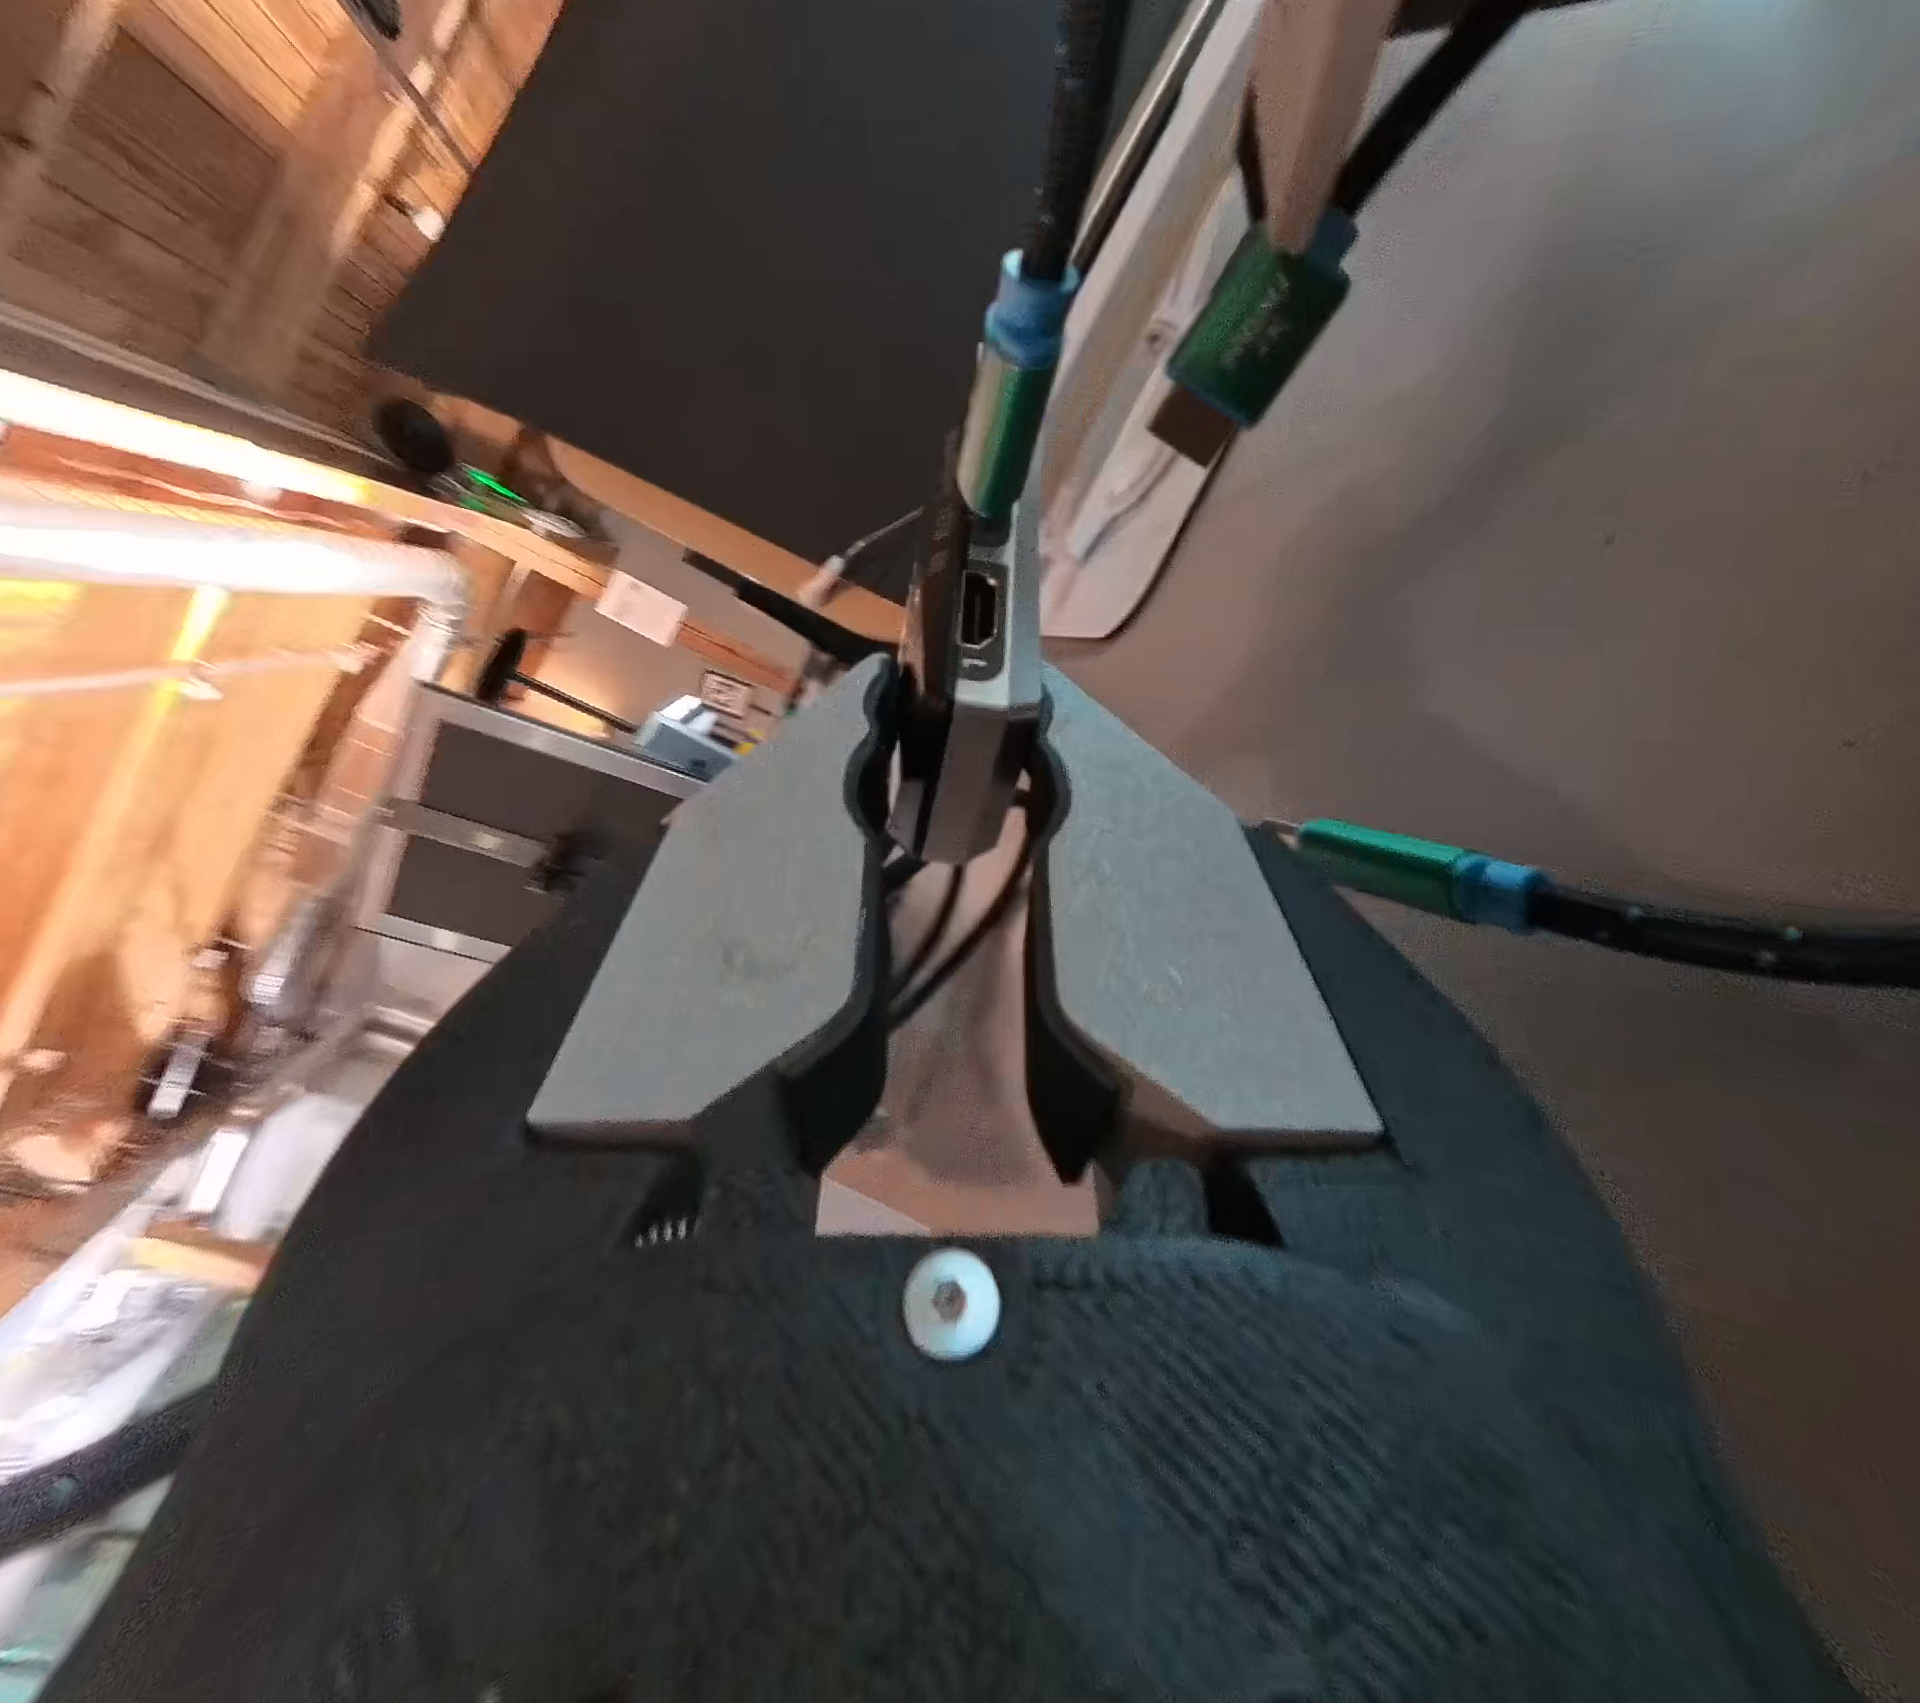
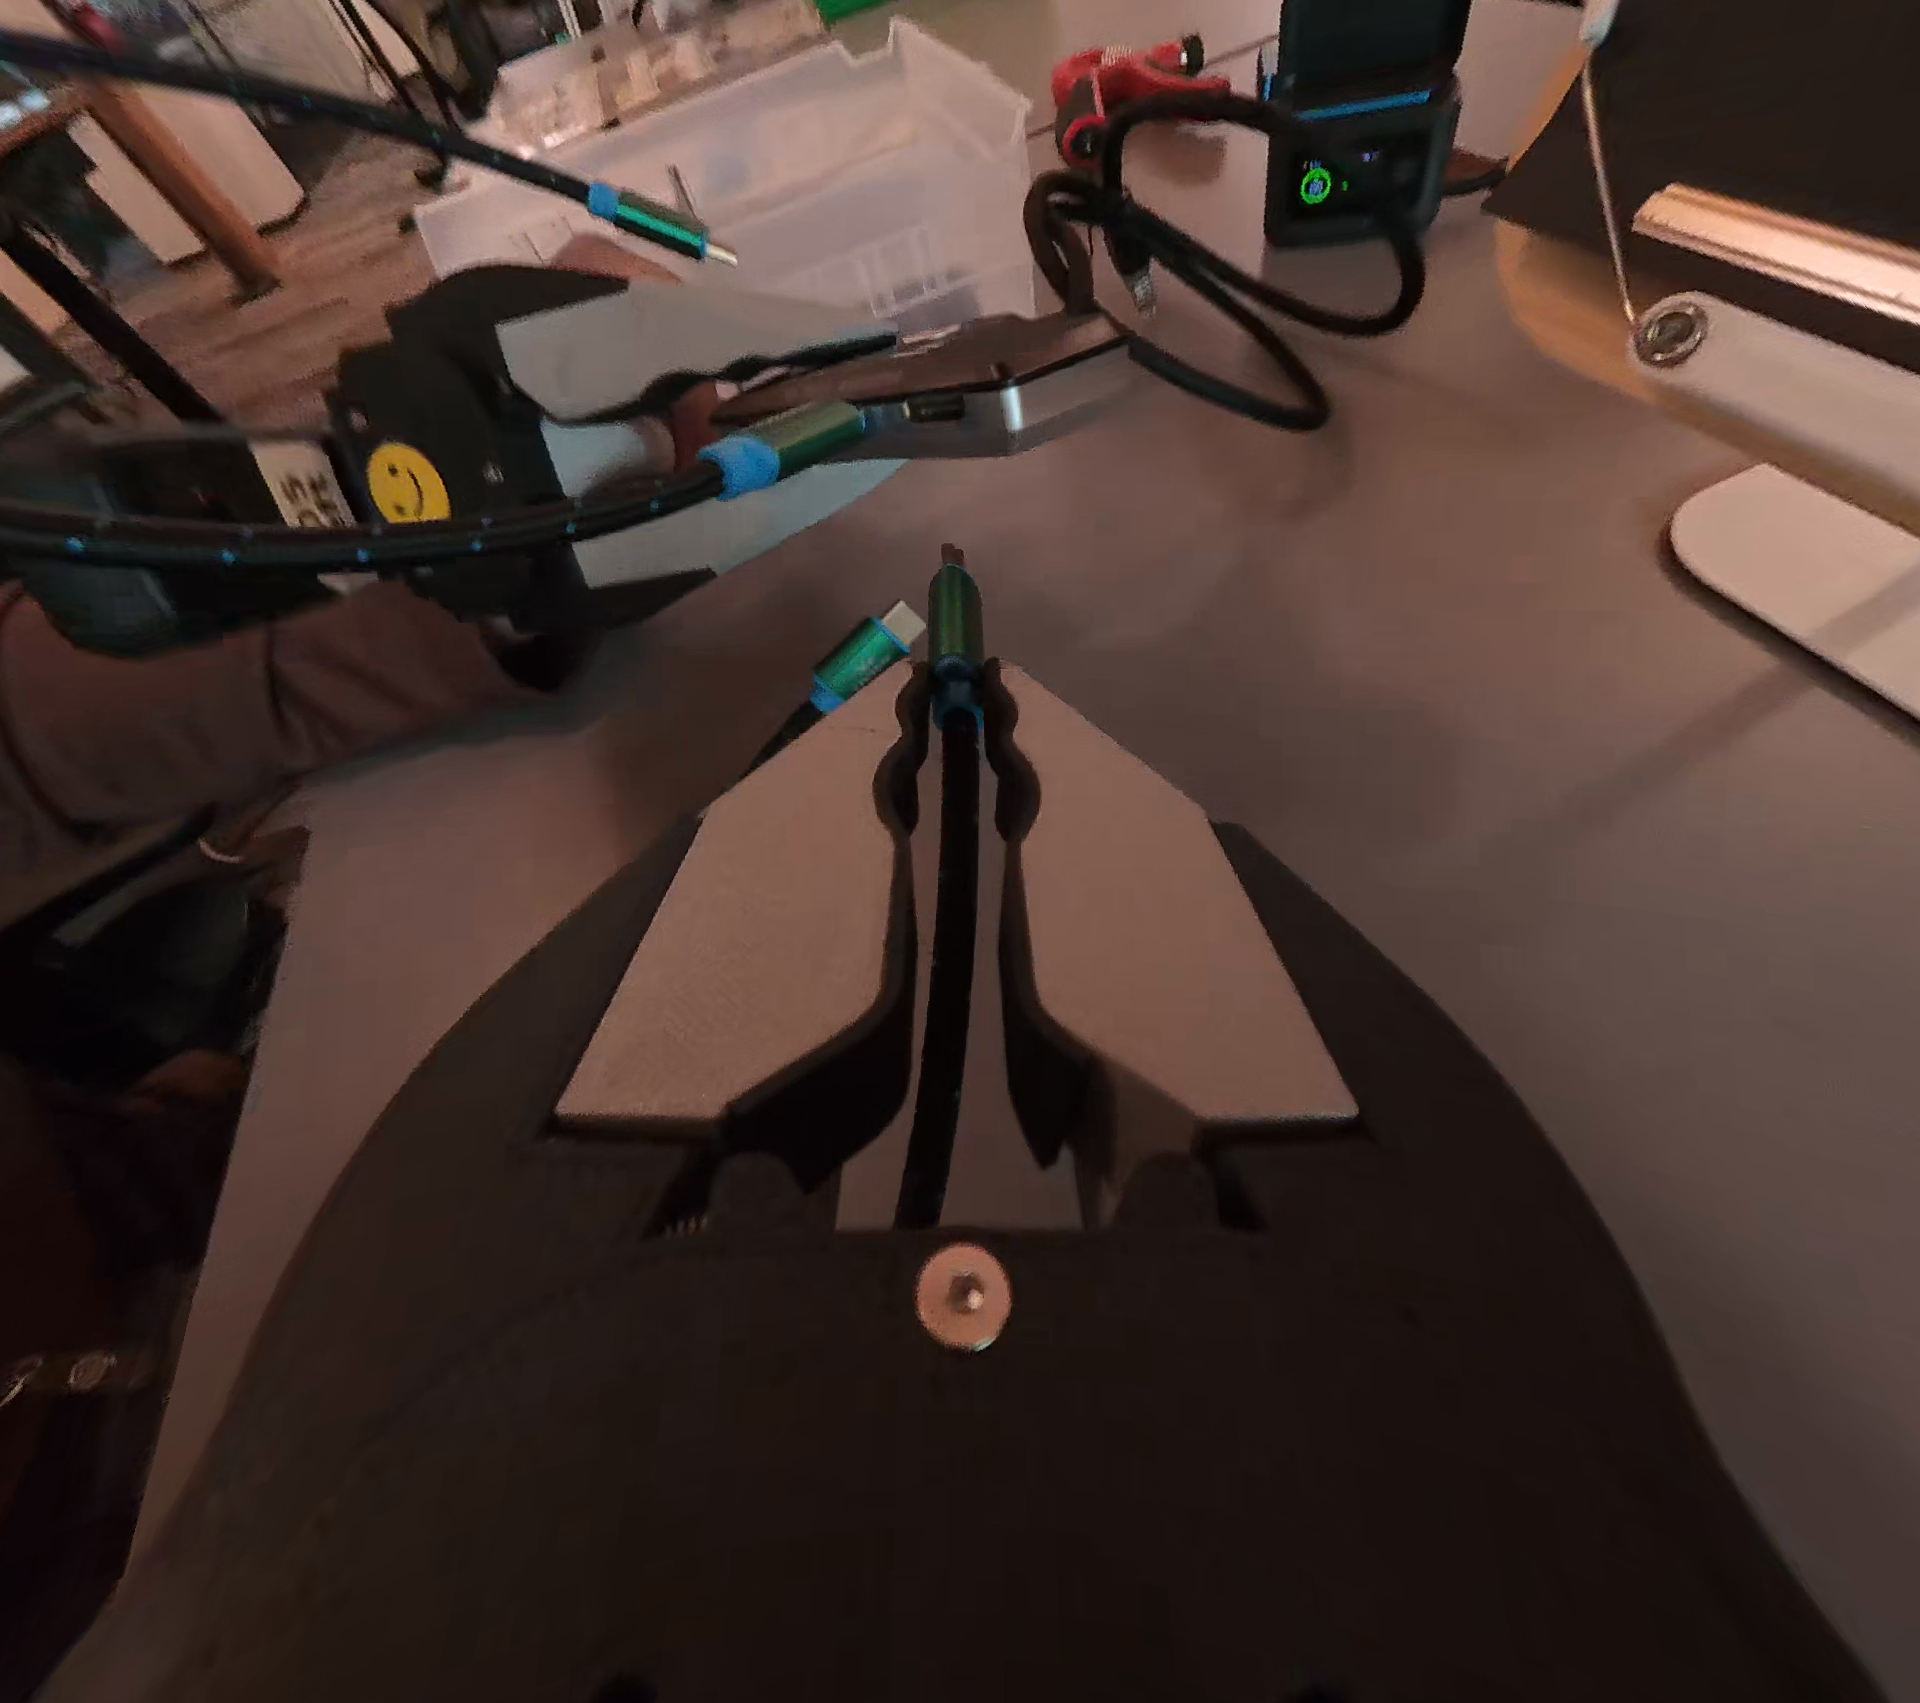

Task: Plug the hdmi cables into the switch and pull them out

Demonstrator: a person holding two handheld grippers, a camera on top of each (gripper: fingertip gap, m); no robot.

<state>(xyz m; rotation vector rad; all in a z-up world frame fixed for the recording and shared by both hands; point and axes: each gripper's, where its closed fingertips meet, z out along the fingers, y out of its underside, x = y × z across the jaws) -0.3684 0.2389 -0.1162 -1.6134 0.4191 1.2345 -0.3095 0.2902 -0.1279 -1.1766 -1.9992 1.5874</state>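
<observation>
In the left wrist view my left gripper [image 1: 961, 718] is shut on the grey metal switch [image 1: 977, 697] and holds it up off the table. One HDMI cable's green plug [image 1: 1003, 448] sits in the switch's far port, and the port [image 1: 982, 609] beside it is empty. My right gripper [image 2: 956, 687] is shut on a second HDMI cable just behind its green plug [image 2: 956, 614]. That plug [image 1: 1236, 334] hangs right of the switch, apart from it. More loose green plugs [image 1: 1392, 864] [image 2: 868, 651] [image 2: 665, 230] show nearby.
A clear plastic bin [image 2: 790, 167], a red tool [image 2: 1122, 79], a coiled black cable [image 2: 1195, 271] and a black device with a green light [image 2: 1361, 167] stand at the back of the grey table [image 2: 1351, 718]. A monitor foot [image 2: 1808, 573] is at the right. The left gripper's tips are roughly 9 cm from the right gripper's.
</observation>
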